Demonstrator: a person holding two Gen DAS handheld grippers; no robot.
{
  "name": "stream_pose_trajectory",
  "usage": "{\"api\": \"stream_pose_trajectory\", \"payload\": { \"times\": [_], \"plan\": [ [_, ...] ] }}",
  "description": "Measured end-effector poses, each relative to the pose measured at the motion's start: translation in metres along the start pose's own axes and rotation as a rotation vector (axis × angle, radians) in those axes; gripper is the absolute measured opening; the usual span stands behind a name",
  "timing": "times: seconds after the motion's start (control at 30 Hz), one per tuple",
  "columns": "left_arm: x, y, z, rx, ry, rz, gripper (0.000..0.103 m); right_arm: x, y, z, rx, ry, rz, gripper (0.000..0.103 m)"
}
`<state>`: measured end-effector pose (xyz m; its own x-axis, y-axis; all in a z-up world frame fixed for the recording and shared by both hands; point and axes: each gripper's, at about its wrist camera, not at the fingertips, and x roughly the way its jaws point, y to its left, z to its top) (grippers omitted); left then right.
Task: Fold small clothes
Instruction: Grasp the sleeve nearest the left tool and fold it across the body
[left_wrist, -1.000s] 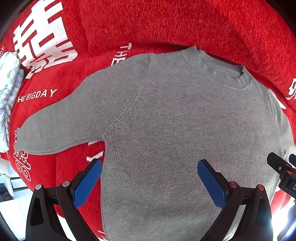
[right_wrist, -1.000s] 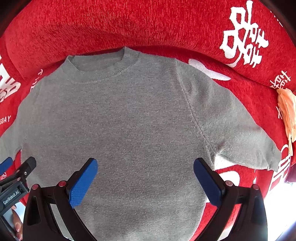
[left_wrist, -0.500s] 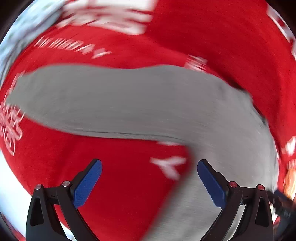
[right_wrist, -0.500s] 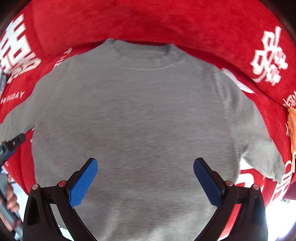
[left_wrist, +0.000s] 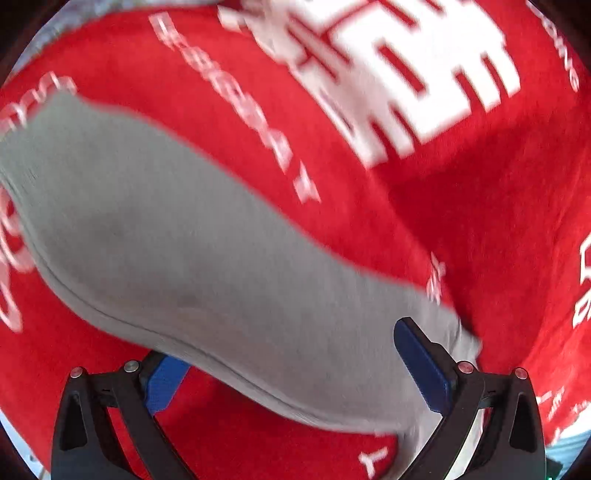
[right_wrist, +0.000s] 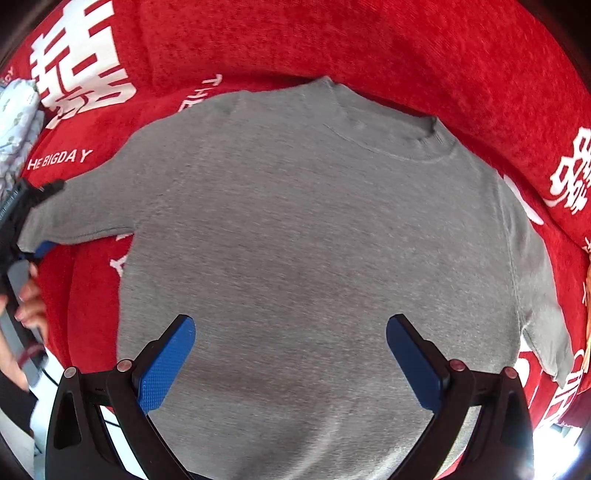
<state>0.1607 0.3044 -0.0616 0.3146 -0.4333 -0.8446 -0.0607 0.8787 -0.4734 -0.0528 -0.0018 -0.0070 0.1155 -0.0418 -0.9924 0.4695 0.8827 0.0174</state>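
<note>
Your gray sweater lies flat, front up, on the red blanket, collar toward the blanket's far edge. Your left claw is spread wide around the sweater's left sleeve, one blue pad under its edge. Your right claw hangs open over the sweater's lower body, holding nothing.

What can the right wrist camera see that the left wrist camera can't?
Only the right wrist view shows the whole grey sweater, its collar, its other sleeve, the person's hand and the open right gripper. Only the left wrist view shows the long sleeve close up, blurred, with one blue finger tucked under its edge. Both show that sleeve, the left gripper and the red blanket with white writing.
</note>
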Motion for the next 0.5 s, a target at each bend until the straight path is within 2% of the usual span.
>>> {"api": "stream_pose_trajectory", "payload": {
  "times": [0.1, 0.13, 0.2, 0.23, 0.27, 0.3, 0.37, 0.5],
  "plan": [
    [-0.017, 0.022, 0.018, -0.010, -0.074, 0.084, 0.102, -0.001, 0.007, 0.002, -0.010, -0.004, -0.005, 0.103],
    [-0.019, 0.027, 0.021, -0.019, -0.077, 0.108, 0.096, -0.001, 0.009, 0.002, -0.007, -0.002, -0.006, 0.103],
    [-0.021, 0.042, 0.025, -0.036, -0.072, 0.153, 0.046, -0.001, 0.009, 0.001, -0.003, -0.001, -0.005, 0.103],
    [-0.024, 0.048, 0.027, -0.027, -0.077, 0.163, 0.032, -0.002, 0.008, 0.000, 0.003, -0.002, -0.004, 0.103],
    [-0.023, 0.051, 0.030, -0.013, -0.070, 0.151, 0.006, -0.002, 0.008, 0.000, 0.007, -0.003, -0.004, 0.103],
    [-0.025, 0.052, 0.030, 0.007, -0.052, 0.118, 0.007, -0.005, 0.007, -0.003, 0.017, -0.007, -0.002, 0.103],
    [-0.033, 0.042, 0.028, 0.068, -0.061, 0.111, 0.007, -0.007, 0.006, -0.004, 0.024, -0.011, -0.001, 0.103],
    [-0.054, -0.012, 0.025, 0.206, -0.076, 0.024, 0.006, -0.021, -0.009, -0.014, 0.081, -0.057, 0.020, 0.103]
  ]
}}
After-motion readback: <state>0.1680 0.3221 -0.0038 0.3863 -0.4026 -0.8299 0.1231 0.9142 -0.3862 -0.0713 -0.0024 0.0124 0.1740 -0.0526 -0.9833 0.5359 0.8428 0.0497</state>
